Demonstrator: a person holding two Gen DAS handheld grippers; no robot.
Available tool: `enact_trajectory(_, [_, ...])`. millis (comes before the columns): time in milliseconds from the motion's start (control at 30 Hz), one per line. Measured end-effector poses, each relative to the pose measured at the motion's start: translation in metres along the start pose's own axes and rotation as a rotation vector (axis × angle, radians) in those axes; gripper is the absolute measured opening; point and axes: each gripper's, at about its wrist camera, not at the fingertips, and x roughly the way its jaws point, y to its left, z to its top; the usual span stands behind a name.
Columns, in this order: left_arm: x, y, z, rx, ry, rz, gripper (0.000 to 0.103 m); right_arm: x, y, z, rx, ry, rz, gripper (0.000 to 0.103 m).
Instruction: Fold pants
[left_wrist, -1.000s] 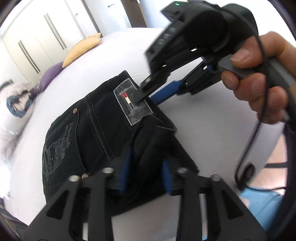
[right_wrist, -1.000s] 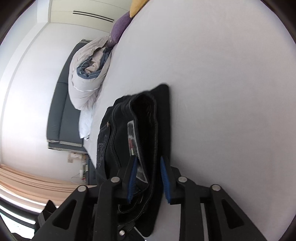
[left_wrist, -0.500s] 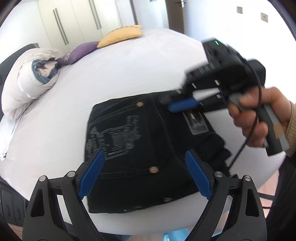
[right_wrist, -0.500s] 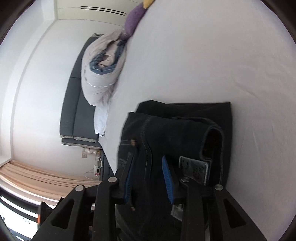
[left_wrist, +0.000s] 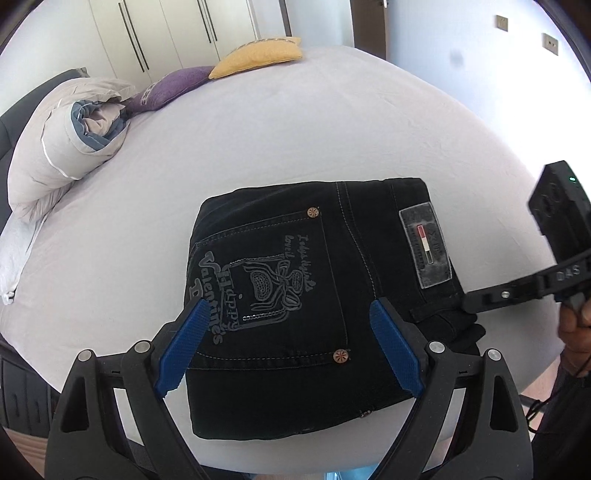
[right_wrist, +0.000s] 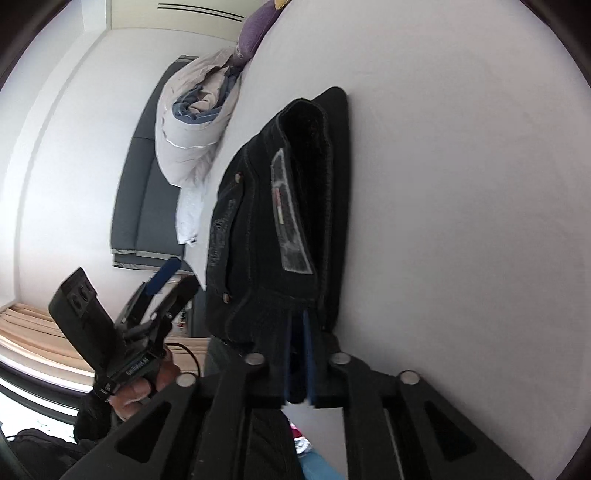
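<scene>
Black jeans (left_wrist: 295, 280) lie folded into a compact rectangle on the white bed (left_wrist: 295, 129), back pocket and grey waist patch (left_wrist: 424, 247) facing up. My left gripper (left_wrist: 289, 308) hovers open above the pocket, with its blue pads clear of the cloth. My right gripper (left_wrist: 469, 302) comes in from the right at the waistband's near corner. In the right wrist view its jaws (right_wrist: 302, 321) are closing, almost together, and pinch the pants' (right_wrist: 266, 221) near edge. The left gripper (right_wrist: 177, 277) shows there too, held in a hand.
A rolled grey duvet (left_wrist: 62, 147), a purple pillow (left_wrist: 170, 88) and a yellow pillow (left_wrist: 258, 55) lie along the bed's far side. White wardrobe doors (left_wrist: 166, 33) stand behind. The bed's near edge runs just below the pants. The person's hand (left_wrist: 576, 325) is at the right.
My left gripper let go of the pants, opened wide and drew back above them. My right gripper's jaws narrowed and slid back to the waistband's near edge.
</scene>
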Motion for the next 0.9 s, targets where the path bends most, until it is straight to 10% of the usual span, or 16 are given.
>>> enact_trajectory(100, [-0.002, 0.009, 0.002, -0.024, 0.004, -0.005, 0.089, -0.016, 0.011, -0.002, -0.036, -0.036, -0.058, 0.039])
enact_trajectory(333, [-0.007, 0.062, 0.013, -0.104, -0.016, 0.059, 0.089, -0.04, 0.032, 0.02, -0.058, -0.157, 0.029, 0.043])
enact_trajectory(533, [0.001, 0.09, 0.024, -0.2, -0.044, -0.094, 0.089, -0.005, 0.062, 0.038, -0.137, -0.1, 0.143, 0.044])
enact_trajectory(700, [0.055, 0.074, -0.005, -0.178, 0.102, -0.101, 0.089, 0.038, 0.031, 0.027, -0.088, 0.027, 0.011, 0.045])
enact_trajectory(900, [0.059, 0.106, -0.029, -0.368, 0.123, -0.184, 0.092, 0.002, 0.023, 0.011, -0.071, -0.069, 0.062, 0.053])
